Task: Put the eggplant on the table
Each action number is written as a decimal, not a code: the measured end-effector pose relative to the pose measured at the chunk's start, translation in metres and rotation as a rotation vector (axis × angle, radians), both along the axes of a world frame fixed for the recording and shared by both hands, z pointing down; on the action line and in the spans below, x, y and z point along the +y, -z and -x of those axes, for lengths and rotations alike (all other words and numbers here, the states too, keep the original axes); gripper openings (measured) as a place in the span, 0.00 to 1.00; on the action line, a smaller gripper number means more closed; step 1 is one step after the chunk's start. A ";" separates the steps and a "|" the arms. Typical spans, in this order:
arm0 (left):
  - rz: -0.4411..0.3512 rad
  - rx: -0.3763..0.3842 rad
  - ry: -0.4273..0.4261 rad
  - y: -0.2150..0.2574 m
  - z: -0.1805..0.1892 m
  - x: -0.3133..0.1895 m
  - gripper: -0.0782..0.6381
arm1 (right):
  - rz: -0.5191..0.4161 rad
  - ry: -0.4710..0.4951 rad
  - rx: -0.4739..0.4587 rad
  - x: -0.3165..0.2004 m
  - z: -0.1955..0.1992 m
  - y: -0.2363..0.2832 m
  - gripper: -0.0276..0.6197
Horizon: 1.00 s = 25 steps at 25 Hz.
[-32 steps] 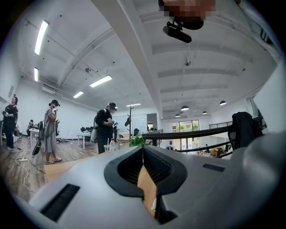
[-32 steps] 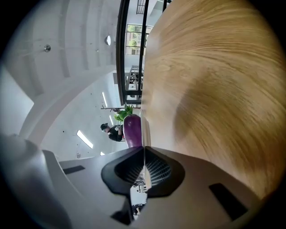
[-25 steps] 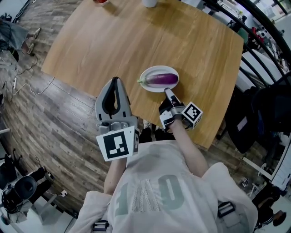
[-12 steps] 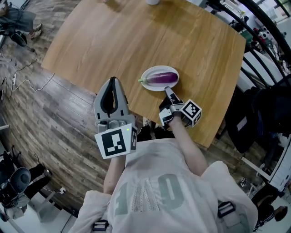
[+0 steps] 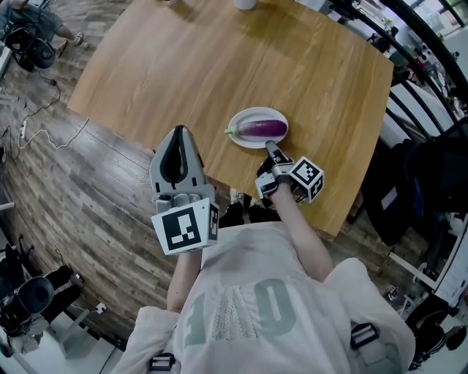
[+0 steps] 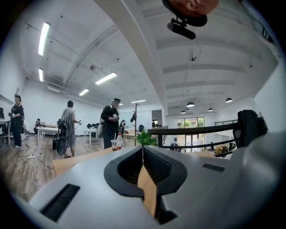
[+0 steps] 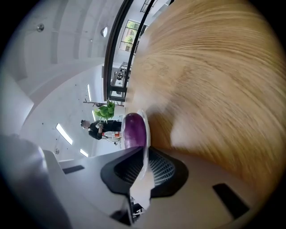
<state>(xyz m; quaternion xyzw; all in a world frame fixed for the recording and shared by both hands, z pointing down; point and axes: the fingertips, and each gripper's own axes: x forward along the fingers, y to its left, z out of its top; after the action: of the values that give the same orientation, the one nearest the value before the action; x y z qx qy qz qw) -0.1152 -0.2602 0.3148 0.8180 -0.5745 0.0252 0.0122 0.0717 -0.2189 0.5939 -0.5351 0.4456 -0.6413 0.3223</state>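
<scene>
A purple eggplant (image 5: 262, 129) lies on a white plate (image 5: 245, 115) near the front edge of the wooden table (image 5: 219, 66). My right gripper (image 5: 272, 150) points at the plate's near rim and is shut on it. In the right gripper view the plate's thin rim (image 7: 145, 129) runs between the jaws of my right gripper (image 7: 145, 150), with the eggplant (image 7: 134, 129) just past them. My left gripper (image 5: 180, 135) hovers off the table's front edge, left of the plate, shut and holding nothing. In its own view my left gripper (image 6: 143, 146) points level across the room.
A white cup (image 5: 245, 4) stands at the table's far edge. A black railing (image 5: 431, 95) and a dark bag (image 5: 409, 190) are to the right. Cables (image 5: 36, 124) lie on the wood floor at left. A person (image 6: 111, 123) stands beyond the table.
My right gripper has tilted a little at the plate's rim. The plate, the eggplant and my left gripper stay where they were.
</scene>
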 end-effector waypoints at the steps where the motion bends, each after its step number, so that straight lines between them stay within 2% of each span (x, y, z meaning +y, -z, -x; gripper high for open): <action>1: -0.002 -0.001 0.000 0.001 0.000 0.001 0.12 | 0.009 0.002 0.002 0.001 0.001 -0.001 0.09; 6: -0.003 -0.001 0.006 0.002 0.005 0.002 0.12 | 0.052 0.009 0.041 0.002 0.002 -0.003 0.10; 10: -0.018 0.002 0.012 0.007 0.007 0.004 0.12 | 0.089 0.019 0.130 0.001 -0.003 -0.001 0.22; 17: -0.040 0.020 0.033 0.016 0.014 0.005 0.12 | 0.186 0.001 0.208 0.017 -0.015 0.000 0.24; 21: -0.049 0.024 0.036 0.017 0.019 0.004 0.12 | 0.266 -0.103 0.268 0.036 -0.046 0.007 0.24; 23: -0.055 0.026 0.034 0.020 0.020 0.004 0.12 | 0.276 -0.162 0.372 0.040 -0.075 0.024 0.24; 25: -0.060 0.027 0.032 0.022 0.019 0.004 0.12 | 0.250 -0.192 0.572 0.039 -0.108 0.055 0.24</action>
<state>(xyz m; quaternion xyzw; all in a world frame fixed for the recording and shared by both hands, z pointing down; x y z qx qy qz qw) -0.1345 -0.2566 0.2931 0.8090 -0.5877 -0.0032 -0.0044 0.1796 -0.1803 0.5388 -0.7685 0.3834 -0.4813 0.1752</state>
